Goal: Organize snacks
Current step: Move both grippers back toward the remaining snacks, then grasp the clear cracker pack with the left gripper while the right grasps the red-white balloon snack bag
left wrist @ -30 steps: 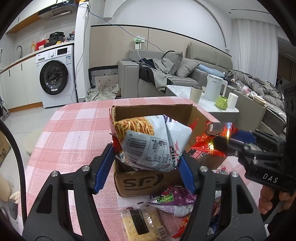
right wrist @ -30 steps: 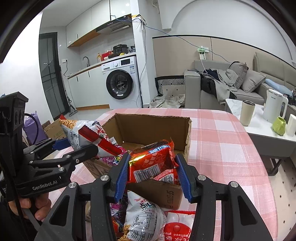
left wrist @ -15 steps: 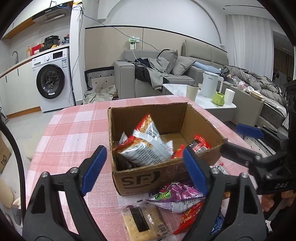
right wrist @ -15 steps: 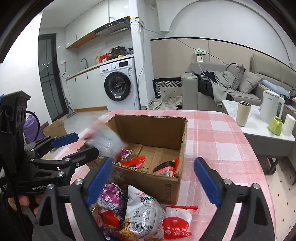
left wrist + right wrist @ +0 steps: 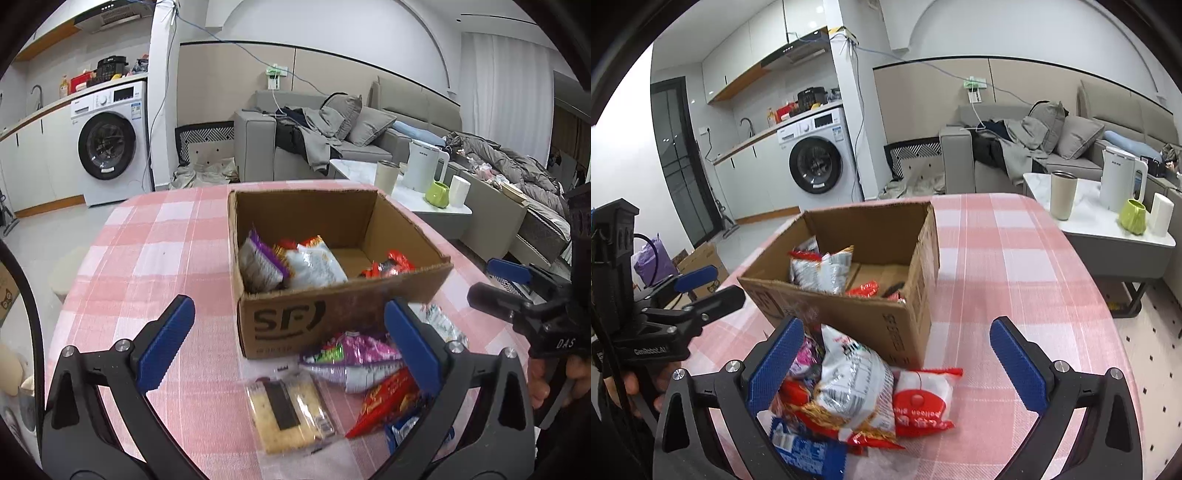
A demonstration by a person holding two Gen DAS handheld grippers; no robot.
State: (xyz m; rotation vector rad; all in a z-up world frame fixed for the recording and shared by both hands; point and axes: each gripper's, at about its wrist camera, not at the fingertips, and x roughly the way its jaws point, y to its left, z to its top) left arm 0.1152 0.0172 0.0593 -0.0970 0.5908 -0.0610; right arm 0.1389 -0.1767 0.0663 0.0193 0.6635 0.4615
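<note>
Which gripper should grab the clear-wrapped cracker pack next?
Probably left. The left gripper is open with the cracker pack just below its fingers; in the right wrist view that pack isn't visible.

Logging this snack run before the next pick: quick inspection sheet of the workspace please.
Surface: round table under a pink checked cloth.
Job's things: open cardboard box holds several packets, among them a purple-edged one and a red one. Loose pile in front of it: cracker pack, purple packet, red-and-white pack, blue packet.
Clutter: nothing seen on the table besides the snacks.
Grippers: left gripper and right gripper both open, jaws just widened, neither gripping anything.
Cables: blue cable along the wall to a socket.
Surroundings: washing machine, sofa with clothes, low table with kettle and cups.
</note>
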